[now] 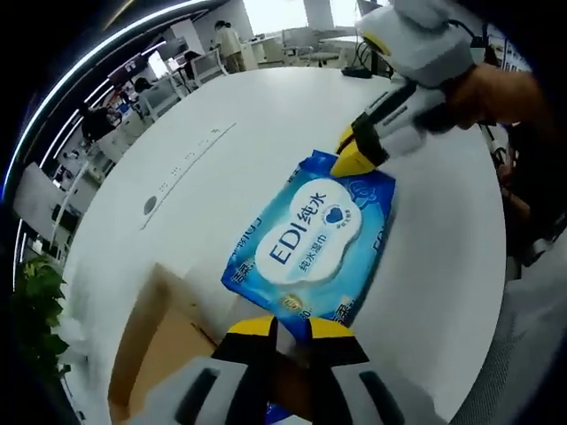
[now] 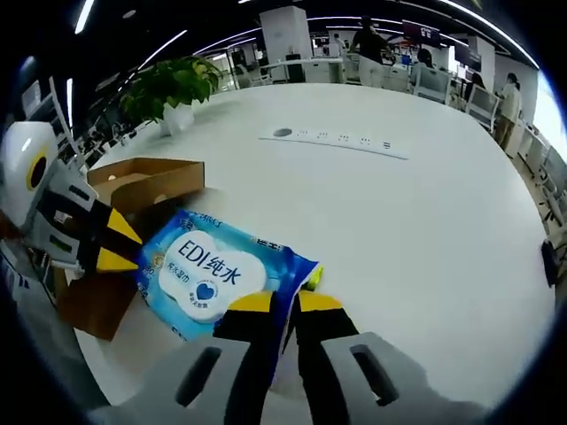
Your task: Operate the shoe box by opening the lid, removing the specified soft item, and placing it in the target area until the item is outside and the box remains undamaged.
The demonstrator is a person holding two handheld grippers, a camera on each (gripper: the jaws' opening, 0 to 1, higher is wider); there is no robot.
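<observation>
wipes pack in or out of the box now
Out: the wipes pack is held over the white table between both claws, beside the open cardboard box.

one wipes pack (image 1: 310, 243), one box (image 2: 133, 190), perhaps one plant (image 2: 173, 88)

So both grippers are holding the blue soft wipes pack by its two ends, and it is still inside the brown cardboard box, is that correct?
Not quite. The blue soft wipes pack is outside the brown cardboard box, over the white round table beside it, as the right gripper view shows. The rest holds: the left gripper and the right gripper each grip one end.
</observation>
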